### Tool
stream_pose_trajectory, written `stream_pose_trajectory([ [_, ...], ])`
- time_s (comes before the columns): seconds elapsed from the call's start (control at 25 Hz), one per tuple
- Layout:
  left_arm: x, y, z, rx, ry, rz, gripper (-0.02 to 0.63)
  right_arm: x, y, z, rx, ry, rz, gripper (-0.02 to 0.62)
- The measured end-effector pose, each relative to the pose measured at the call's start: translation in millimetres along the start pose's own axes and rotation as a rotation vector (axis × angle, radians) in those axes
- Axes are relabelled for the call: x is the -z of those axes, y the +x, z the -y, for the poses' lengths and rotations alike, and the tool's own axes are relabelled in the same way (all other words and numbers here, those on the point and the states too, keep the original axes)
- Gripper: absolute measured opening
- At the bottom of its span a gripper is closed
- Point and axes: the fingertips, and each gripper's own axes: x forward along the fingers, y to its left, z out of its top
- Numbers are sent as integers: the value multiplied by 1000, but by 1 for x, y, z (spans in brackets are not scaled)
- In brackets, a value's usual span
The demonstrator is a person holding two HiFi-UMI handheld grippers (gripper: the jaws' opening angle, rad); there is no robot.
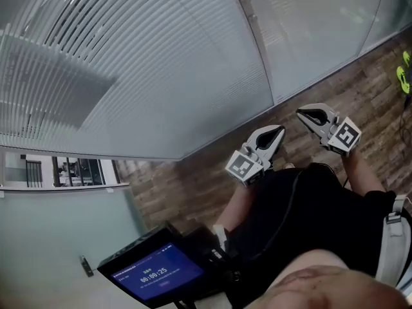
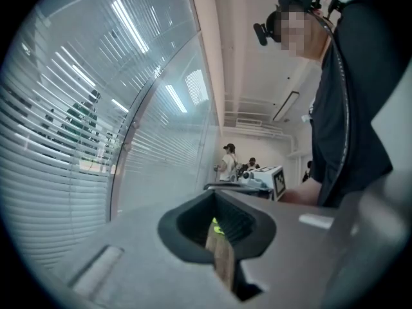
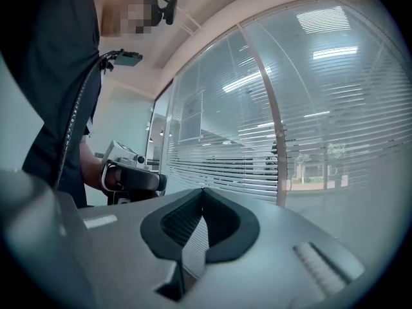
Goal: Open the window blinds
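**Blinds** (image 1: 161, 63) hang down over a curved glass wall, with their slats running level along it. The outdoors shows in strips between the slats (so they are partly tilted, not flat shut). That would suit slats about to be turned further or slats just turned. No cord or wand can be made out. A post (image 1: 252, 37) parts the two panes.

**Left gripper** (image 1: 278, 131): jaws together, nothing between them.

**Right gripper** (image 1: 302, 113): likewise closed and empty.

Both are held level above the floor (image 1: 193, 185), tips toward the glass and apart from it. The blinds lie ahead of and above both tips. The right tip seems slightly nearer the wall's foot, beside the post.
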Motion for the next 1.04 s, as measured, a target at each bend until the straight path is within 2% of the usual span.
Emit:
stream_pose_trajectory([
  [0.24,1,-12,-9,-16,12,40,2,3,7,-6,1,18,-18,5],
  [0.8,-8,-17,-11,-29,-4,8,2,3,23,-6,-32,-24,-39,5],
  [1.04,-7,-11,-17,-41,26,-6,2,-2,23,-3,-64,-4,-25,5],
])
